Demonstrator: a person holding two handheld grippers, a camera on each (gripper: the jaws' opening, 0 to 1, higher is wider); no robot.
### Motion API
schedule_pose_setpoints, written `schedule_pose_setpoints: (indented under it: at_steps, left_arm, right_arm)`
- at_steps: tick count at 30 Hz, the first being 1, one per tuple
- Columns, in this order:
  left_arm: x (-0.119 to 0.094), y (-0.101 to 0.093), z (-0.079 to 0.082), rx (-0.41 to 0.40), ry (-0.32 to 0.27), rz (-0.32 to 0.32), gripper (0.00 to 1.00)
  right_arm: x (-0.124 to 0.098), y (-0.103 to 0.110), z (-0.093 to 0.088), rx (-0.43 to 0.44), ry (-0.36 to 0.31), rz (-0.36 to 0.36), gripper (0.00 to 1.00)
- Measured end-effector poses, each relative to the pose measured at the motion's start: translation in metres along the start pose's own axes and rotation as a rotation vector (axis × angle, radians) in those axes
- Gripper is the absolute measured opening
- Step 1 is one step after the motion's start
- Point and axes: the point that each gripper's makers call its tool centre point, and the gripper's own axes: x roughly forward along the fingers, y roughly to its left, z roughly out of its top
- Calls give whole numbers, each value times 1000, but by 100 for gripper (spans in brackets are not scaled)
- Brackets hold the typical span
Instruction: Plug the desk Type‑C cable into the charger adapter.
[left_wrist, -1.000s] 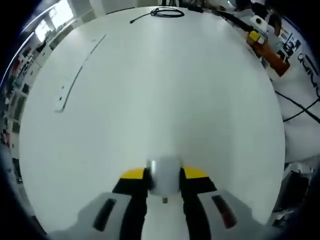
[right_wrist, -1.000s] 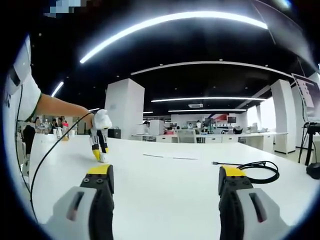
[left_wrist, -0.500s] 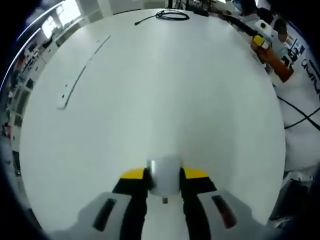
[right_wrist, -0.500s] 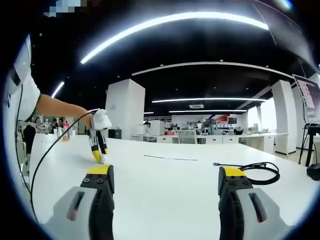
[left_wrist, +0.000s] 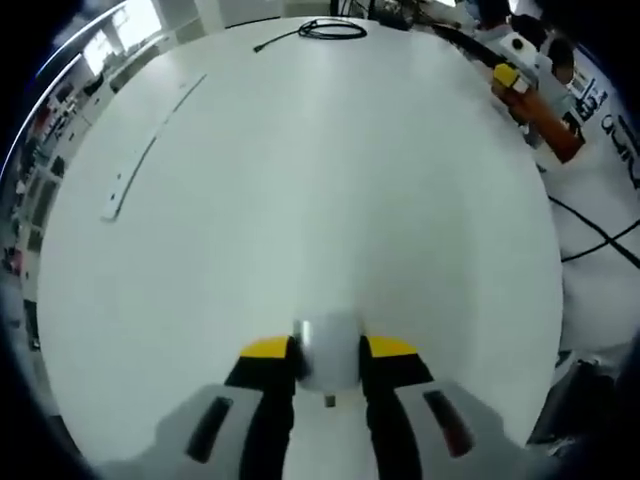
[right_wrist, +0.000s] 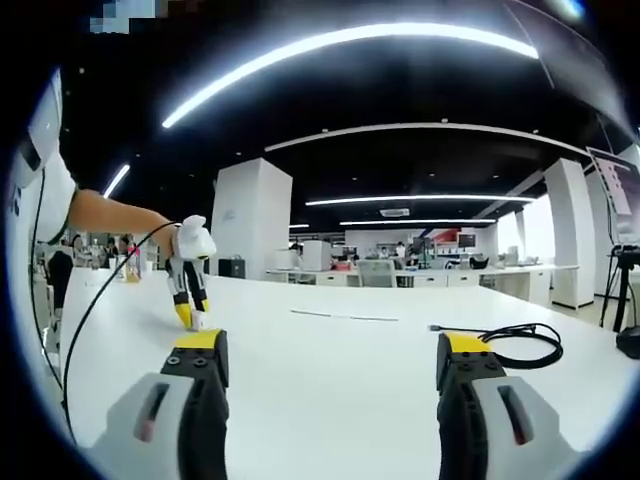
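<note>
In the left gripper view my left gripper (left_wrist: 328, 350) is shut on a white charger adapter (left_wrist: 328, 335), held low over the white table (left_wrist: 300, 180). The black Type-C cable (left_wrist: 335, 28) lies coiled at the table's far edge, its plug end pointing left. In the right gripper view my right gripper (right_wrist: 332, 350) is open with nothing between its jaws, just above the table. The cable coil (right_wrist: 522, 342) lies ahead to its right, the plug tip (right_wrist: 432, 327) pointing left. The left gripper (right_wrist: 190, 312) points down at the table on the left.
A thin strip (left_wrist: 150, 155) runs across the table on the left. A person's arm (left_wrist: 545, 115) and white sleeve (left_wrist: 600, 200) are at the right edge, with a black cord (left_wrist: 590, 235) across the sleeve. Desks and pillars (right_wrist: 250, 220) stand beyond the table.
The left gripper view has shifted a little with the hand, the adapter still held. In the right gripper view the left gripper has edged slightly left. The right gripper stays open.
</note>
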Motion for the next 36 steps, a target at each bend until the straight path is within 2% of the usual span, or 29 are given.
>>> schedule_pose_setpoints:
  at_steps: [4, 10, 26, 27, 28, 29, 30, 32, 34, 36]
  left_arm:
    - [2, -21, 3, 8, -1, 0, 24]
    - [3, -41, 5, 5, -4, -10, 24]
    - [0, -32, -2, 44, 40, -29, 24]
    - [-4, -23, -7, 109, 39, 20, 24]
    - [-5, -26, -10, 112, 42, 13, 24]
    - [-7, -36, -13, 74, 49, 16, 24]
    - [-10, -56, -12, 80, 56, 12, 24]
    - [-7, -64, -10, 93, 51, -18, 24]
    - [-11, -61, -14, 113, 54, -30, 24]
    - [-10, -86, -11, 126, 66, -30, 24]
  right_arm:
    - [0, 0, 1, -2, -3, -1, 87]
    - [0, 1, 2, -2, -6, 1, 87]
    - [0, 4, 2, -3, -7, 10, 87]
    - [1, 4, 2, -1, -6, 11, 87]
    - [1, 5, 2, -1, -7, 12, 87]
    - [1, 5, 2, 0, -7, 13, 87]
    - [2, 6, 1, 0, -6, 14, 87]
    - [2, 7, 1, 1, -5, 18, 87]
    - [2, 8, 0, 0, -5, 21, 86]
    - [2, 9, 0, 1, -6, 22, 86]
